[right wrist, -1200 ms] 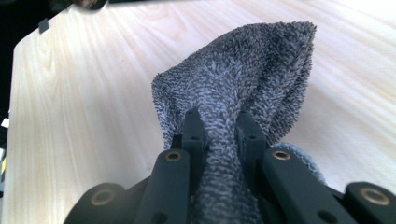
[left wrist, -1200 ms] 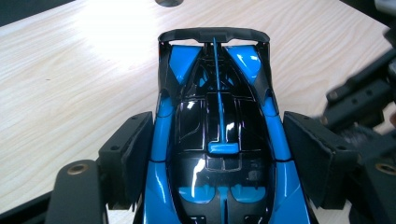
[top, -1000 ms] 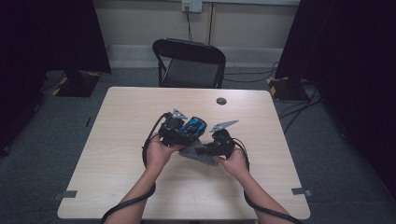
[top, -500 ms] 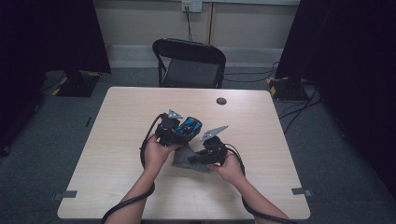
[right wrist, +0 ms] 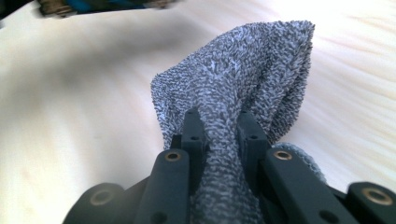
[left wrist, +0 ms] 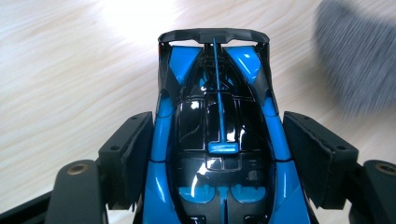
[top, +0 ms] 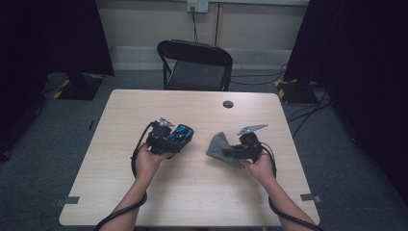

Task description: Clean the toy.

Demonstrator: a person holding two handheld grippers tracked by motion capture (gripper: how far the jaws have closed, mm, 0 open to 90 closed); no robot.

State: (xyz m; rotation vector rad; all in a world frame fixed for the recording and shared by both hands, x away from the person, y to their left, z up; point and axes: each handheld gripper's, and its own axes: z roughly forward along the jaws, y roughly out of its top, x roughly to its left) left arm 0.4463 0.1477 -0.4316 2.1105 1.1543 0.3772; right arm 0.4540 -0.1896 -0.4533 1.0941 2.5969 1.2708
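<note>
Left hand-held gripper (left wrist: pixel 219 154) clamped the blue toy car (left wrist: pixel 218 140) above the worktop (top: pixel 192 192); right hand-held gripper (right wrist: pixel 219 126) pinched the grey cloth (right wrist: pixel 243 79) nearby; wiping likely needs light, steady strokes.

Toy car (left wrist: pixel 218 140) nose cut off at bottom edge; grey cloth (left wrist: pixel 359 56) blurred, cropped.

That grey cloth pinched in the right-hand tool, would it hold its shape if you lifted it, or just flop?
Probably flop: the grey cloth bunches and folds where the right hand-held gripper pinches it, so it looks soft. Its looped, towel-like weave suggests it is light and unlikely to slip from the pads. It seems neither fragile nor apt to roll.
</note>
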